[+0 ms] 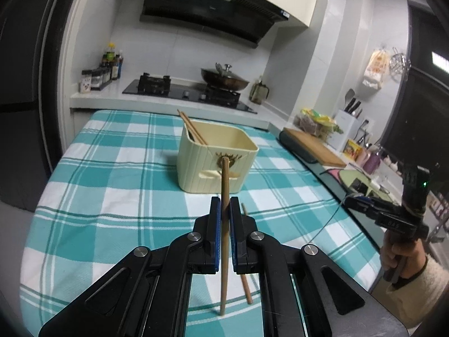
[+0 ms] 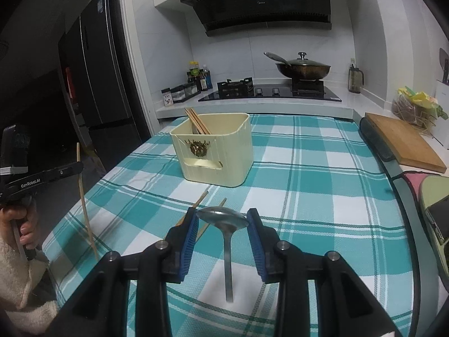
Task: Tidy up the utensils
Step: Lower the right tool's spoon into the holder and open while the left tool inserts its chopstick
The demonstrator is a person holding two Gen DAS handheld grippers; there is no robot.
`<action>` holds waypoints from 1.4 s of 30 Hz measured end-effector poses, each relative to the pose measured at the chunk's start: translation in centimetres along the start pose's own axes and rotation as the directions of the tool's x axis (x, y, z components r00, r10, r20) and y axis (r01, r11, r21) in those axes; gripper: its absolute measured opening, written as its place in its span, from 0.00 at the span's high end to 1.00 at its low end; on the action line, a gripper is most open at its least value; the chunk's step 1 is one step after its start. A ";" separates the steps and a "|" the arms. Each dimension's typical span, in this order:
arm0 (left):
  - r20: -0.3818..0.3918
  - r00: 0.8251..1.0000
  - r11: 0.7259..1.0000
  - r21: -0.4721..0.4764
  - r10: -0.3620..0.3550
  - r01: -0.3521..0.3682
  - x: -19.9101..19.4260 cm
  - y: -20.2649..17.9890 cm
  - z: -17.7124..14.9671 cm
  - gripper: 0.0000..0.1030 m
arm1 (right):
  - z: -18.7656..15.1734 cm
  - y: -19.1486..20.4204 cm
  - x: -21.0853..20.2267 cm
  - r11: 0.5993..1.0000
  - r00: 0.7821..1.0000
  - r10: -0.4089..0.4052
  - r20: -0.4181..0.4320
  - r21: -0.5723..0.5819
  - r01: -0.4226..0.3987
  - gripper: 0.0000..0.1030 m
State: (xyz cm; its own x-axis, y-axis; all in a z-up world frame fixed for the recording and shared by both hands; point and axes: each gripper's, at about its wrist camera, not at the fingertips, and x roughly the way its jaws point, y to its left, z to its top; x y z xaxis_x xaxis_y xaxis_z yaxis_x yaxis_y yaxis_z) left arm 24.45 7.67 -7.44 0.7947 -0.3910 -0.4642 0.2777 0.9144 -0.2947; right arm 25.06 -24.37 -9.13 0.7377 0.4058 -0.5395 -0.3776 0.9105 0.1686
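Note:
My left gripper (image 1: 224, 202) is shut on a wooden chopstick (image 1: 225, 174), which stands nearly upright between the blue pads, lifted off the checked cloth (image 1: 118, 185). From the right wrist view the same gripper (image 2: 80, 167) and chopstick (image 2: 84, 205) show at the left edge. My right gripper (image 2: 222, 216) is shut on a metal spoon (image 2: 228, 264), pads pressing the bowl, handle hanging down. The cream utensil box (image 2: 224, 151) stands ahead with several chopsticks (image 2: 196, 122) leaning in its back left corner. Two loose chopsticks (image 2: 200, 200) lie on the cloth behind the right fingertips; one of them (image 1: 247, 286) also shows in the left wrist view.
A wooden cutting board (image 2: 404, 140) lies along the right counter, with a phone (image 2: 440, 219) nearer. Behind the table are a hob with a lidded wok (image 2: 303, 68) and seasoning bottles (image 2: 196, 78). A dark fridge (image 2: 92, 70) stands left.

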 end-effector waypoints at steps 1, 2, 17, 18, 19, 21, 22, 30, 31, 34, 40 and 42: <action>0.012 1.000 1.000 0.001 -0.001 0.001 -0.3 -0.1 0.1 0.96 | 0.1 0.2 -0.4 1.000 1.000 0.003 0.013 -0.001 -0.003 0.65; 0.019 1.000 1.000 0.003 -0.001 0.001 -0.5 -0.2 0.2 0.96 | 0.2 0.4 -0.7 1.000 1.000 0.005 0.027 -0.001 -0.005 0.65; 0.068 0.997 0.999 0.040 -0.035 0.033 -1.3 -1.0 6.7 0.96 | 8.2 1.7 0.9 0.998 0.998 0.034 0.055 -0.056 -0.031 0.65; 0.092 0.995 0.998 0.049 -0.036 0.031 -1.6 -1.1 8.0 0.96 | 9.4 1.8 1.2 0.998 0.998 0.034 0.060 -0.064 -0.030 0.65; 0.119 0.992 0.998 0.060 -0.035 0.028 -1.8 -1.3 9.5 0.96 | 10.6 1.9 1.6 0.997 0.997 0.035 0.065 -0.070 -0.030 0.65; 0.172 0.985 0.997 0.082 -0.024 0.010 -1.7 -1.7 12.4 0.96 | 13.3 2.0 2.5 0.997 0.996 0.028 0.088 -0.081 -0.021 0.65; 0.195 0.981 0.996 0.085 -0.017 0.000 -1.3 -1.8 13.9 0.96 | 14.4 2.1 2.9 0.996 0.995 0.024 0.100 -0.085 -0.016 0.65; 0.229 0.970 0.994 0.055 0.081 -0.095 7.4 -1.0 20.2 0.96 | 22.4 3.2 8.4 0.996 0.973 0.030 0.228 -0.089 -0.010 0.65; 0.204 0.975 0.994 0.044 0.092 -0.103 9.0 -0.6 20.1 0.96 | 22.5 3.3 9.5 0.996 0.973 0.027 0.231 -0.087 -0.007 0.65; 0.121 0.983 0.990 0.025 0.136 -0.140 13.3 0.5 18.9 0.96 | 21.7 3.0 13.2 0.997 0.980 0.024 0.199 -0.076 -0.009 0.65; -0.081 0.985 0.988 -0.003 0.151 -0.152 19.8 2.3 15.6 0.96 | 18.5 1.9 20.2 1.000 1.000 0.003 -0.021 -0.031 -0.003 0.65; -0.142 0.979 0.988 -0.020 0.147 -0.151 21.4 2.3 14.9 0.95 | 17.8 1.7 22.3 1.000 0.994 -0.017 -0.112 -0.025 0.014 0.65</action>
State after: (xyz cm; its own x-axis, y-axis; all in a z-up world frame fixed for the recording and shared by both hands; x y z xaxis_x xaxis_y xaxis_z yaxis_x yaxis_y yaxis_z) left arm 50.15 3.00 -5.58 0.7423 -0.2635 -0.6161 0.1439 0.9607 -0.2374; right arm 50.86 -12.33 -6.20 0.6768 0.3792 -0.6310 -0.3813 0.9138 0.1402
